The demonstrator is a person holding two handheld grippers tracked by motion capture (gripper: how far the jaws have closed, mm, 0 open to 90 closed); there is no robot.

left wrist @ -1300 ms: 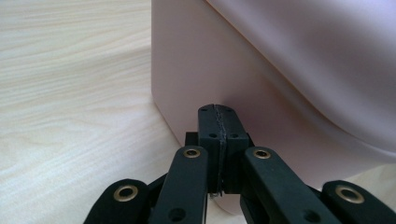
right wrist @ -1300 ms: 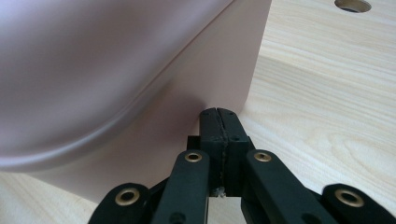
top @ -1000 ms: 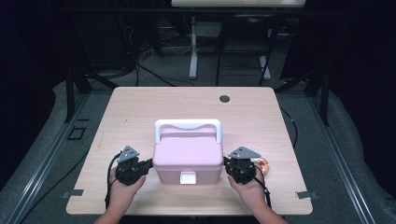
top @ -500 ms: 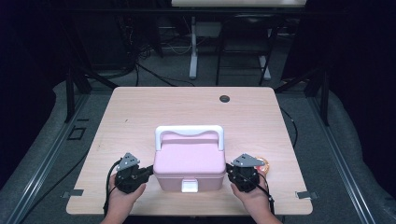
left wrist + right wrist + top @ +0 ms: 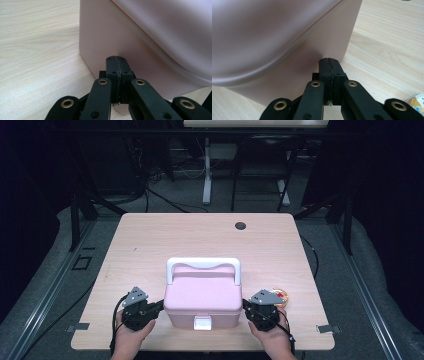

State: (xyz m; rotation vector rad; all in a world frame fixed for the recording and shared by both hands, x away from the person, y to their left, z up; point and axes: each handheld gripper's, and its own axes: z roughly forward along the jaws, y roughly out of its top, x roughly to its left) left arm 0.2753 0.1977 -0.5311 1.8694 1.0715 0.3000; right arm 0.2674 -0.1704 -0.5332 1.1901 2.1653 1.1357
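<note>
Both grippers (image 5: 161,306) (image 5: 245,306) closed against pink box (image 5: 202,296)

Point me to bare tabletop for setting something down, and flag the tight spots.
Free: the whole far half of the table, between the pink box and the small dark hole, plus the left strip beside the box. Crowded: the near edge, where the left tool and right tool flank the box and a small round thing lies.
</note>
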